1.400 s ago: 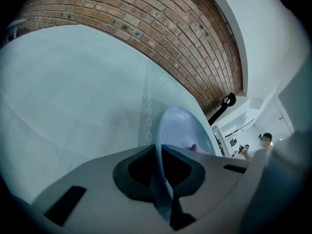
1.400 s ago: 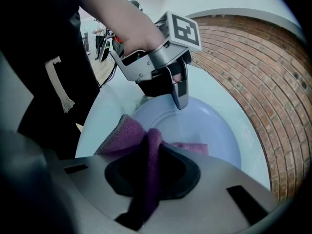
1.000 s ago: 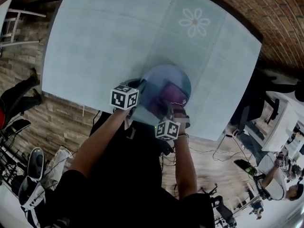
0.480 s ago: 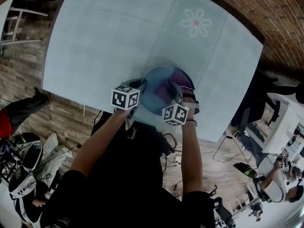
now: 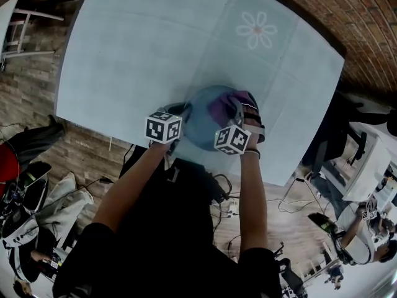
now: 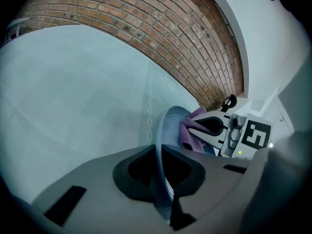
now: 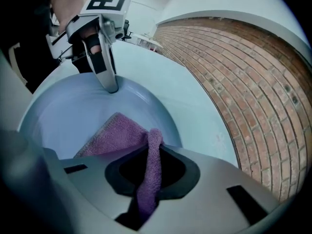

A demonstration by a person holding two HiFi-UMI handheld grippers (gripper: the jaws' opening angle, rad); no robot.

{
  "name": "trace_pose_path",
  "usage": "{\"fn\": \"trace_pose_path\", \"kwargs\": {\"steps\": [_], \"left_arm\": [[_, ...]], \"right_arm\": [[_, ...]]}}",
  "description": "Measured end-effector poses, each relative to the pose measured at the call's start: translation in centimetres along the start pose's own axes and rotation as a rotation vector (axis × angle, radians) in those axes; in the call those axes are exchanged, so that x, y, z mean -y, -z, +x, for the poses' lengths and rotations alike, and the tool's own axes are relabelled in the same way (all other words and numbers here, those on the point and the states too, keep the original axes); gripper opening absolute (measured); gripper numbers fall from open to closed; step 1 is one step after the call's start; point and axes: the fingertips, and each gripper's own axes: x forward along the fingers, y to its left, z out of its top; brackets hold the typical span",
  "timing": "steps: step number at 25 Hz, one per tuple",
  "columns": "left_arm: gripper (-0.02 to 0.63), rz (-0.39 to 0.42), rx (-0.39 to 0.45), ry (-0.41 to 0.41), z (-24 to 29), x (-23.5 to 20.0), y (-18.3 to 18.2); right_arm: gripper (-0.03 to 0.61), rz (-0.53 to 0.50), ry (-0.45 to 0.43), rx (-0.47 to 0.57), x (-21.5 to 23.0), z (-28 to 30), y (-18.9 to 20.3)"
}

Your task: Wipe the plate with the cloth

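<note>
One pale blue table (image 5: 136,54) has the blue plate (image 5: 198,129) at its near edge. The purple cloth (image 7: 122,135) lies on the plate's right part. The left gripper (image 6: 160,179) is clamped on the plate's rim, and the right gripper (image 7: 148,179) pinches a fold of cloth.

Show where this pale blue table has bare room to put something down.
Free: far and left part of the pale blue table, beside the white flower print. Crowded: near edge, with round blue plate, purple cloth, left gripper, right gripper.
</note>
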Motion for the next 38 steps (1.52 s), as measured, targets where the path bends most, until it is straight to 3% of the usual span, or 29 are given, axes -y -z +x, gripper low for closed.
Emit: {"fn": "trace_pose_path", "kwargs": {"steps": [9,23,29,38], "left_arm": [[0.051,0.001,-0.003,-0.002,0.1,0.3,0.3],[0.051,0.006,-0.006,-0.001,0.4,0.4,0.2],[0.051,0.006,-0.003,-0.003,0.3,0.2,0.3],[0.051,0.015,0.0,-0.012,0.3,0.2,-0.3]], "right_arm": [[0.057,0.008,0.054,-0.105,0.7,-0.4,1.9],[0.057,0.156,-0.004,-0.242,-4.6,-4.8,5.6],[0.057,0.24,-0.097,-0.242,-9.7,-6.5,3.9],[0.057,0.368,-0.264,-0.13,-13.6,-5.9,-2.7]]}}
